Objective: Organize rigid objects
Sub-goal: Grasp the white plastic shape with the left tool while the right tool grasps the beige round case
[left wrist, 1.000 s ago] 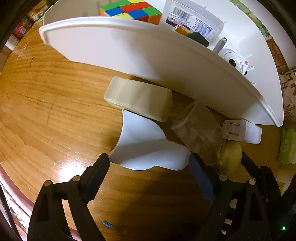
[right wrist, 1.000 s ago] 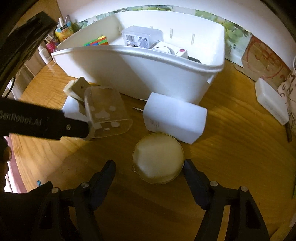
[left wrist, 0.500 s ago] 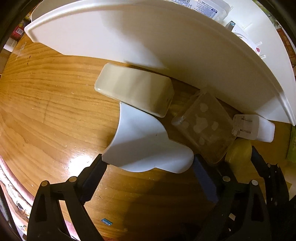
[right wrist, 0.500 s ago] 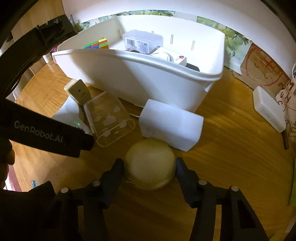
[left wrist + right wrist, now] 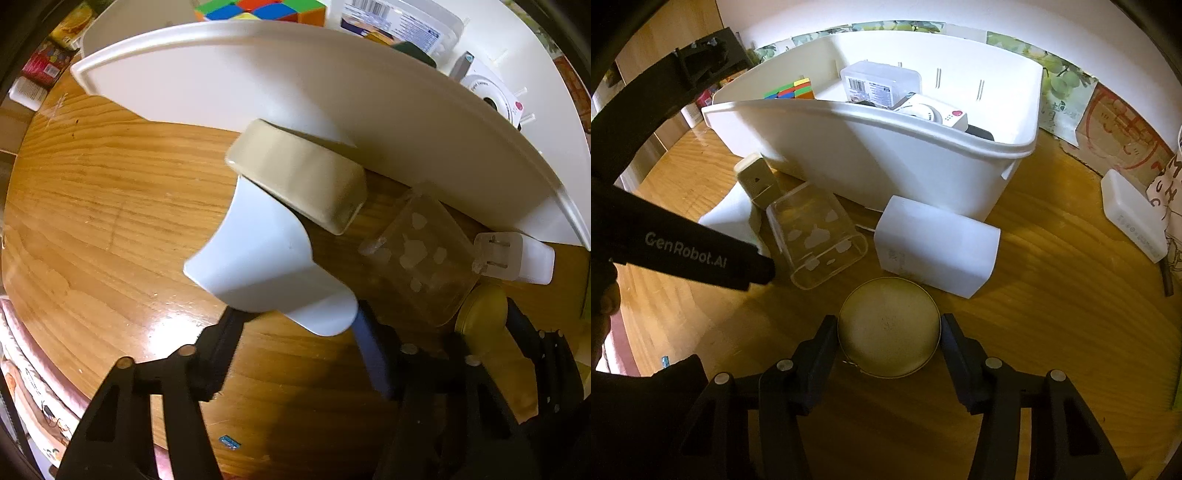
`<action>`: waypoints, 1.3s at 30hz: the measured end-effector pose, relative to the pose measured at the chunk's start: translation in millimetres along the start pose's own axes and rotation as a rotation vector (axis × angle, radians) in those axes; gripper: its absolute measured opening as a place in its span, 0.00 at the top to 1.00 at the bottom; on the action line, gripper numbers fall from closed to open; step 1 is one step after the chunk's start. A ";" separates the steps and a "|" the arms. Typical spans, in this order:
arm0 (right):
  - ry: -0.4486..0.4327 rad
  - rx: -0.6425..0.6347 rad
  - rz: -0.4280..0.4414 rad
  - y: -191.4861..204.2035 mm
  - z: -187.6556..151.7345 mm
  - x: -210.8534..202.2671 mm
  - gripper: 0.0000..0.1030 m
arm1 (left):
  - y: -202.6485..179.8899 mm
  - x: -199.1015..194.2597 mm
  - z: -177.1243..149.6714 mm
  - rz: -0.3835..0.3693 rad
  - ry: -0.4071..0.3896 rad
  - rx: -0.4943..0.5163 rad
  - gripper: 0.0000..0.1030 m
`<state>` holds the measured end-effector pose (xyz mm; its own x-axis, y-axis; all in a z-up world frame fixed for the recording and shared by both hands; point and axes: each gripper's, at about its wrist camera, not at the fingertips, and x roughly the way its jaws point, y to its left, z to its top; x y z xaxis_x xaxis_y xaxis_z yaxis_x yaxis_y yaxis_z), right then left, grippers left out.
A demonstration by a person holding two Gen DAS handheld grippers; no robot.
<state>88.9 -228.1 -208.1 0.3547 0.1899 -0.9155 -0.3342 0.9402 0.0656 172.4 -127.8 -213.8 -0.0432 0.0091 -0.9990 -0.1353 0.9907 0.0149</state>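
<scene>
Left wrist view: your left gripper (image 5: 295, 325) points down at the table (image 5: 103, 206), jaws closing on the white curved piece (image 5: 262, 266), both pads touching its near edge. Just beyond it lies a beige block (image 5: 299, 173), its far end against the wall of the white bin (image 5: 332, 96). A clear box (image 5: 417, 254) and a white plug (image 5: 513, 256) lie to the right, near the bin wall. Inside the bin sit a colour cube (image 5: 258, 9) and a labelled box (image 5: 391, 22).

Right wrist view: your right gripper (image 5: 888, 332) is clenched on the round tin (image 5: 888, 326), a pad pressing each side; the tin rests on the table (image 5: 1052, 314). Beyond it lie the plug (image 5: 938, 245), the clear box (image 5: 816, 240) and the bin (image 5: 886, 155). The left gripper's body crosses the left edge.
</scene>
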 end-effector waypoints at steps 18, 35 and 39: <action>-0.010 -0.058 0.017 20.5 -0.4 -11.4 0.46 | 74.9 -5.7 -17.0 -0.133 -0.015 -0.074 0.72; -0.054 -0.153 0.011 64.3 -3.1 -36.8 0.46 | 132.2 -60.8 -33.8 -0.187 -0.037 -0.076 0.74; -0.077 -0.146 0.012 76.5 3.7 -46.2 0.46 | 148.9 -81.0 -28.2 -0.183 -0.065 -0.053 0.75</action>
<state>50.2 -163.9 -159.3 0.4138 0.2270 -0.8816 -0.4599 0.8879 0.0127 127.8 15.1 -129.5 0.0508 -0.1603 -0.9858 -0.1870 0.9681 -0.1671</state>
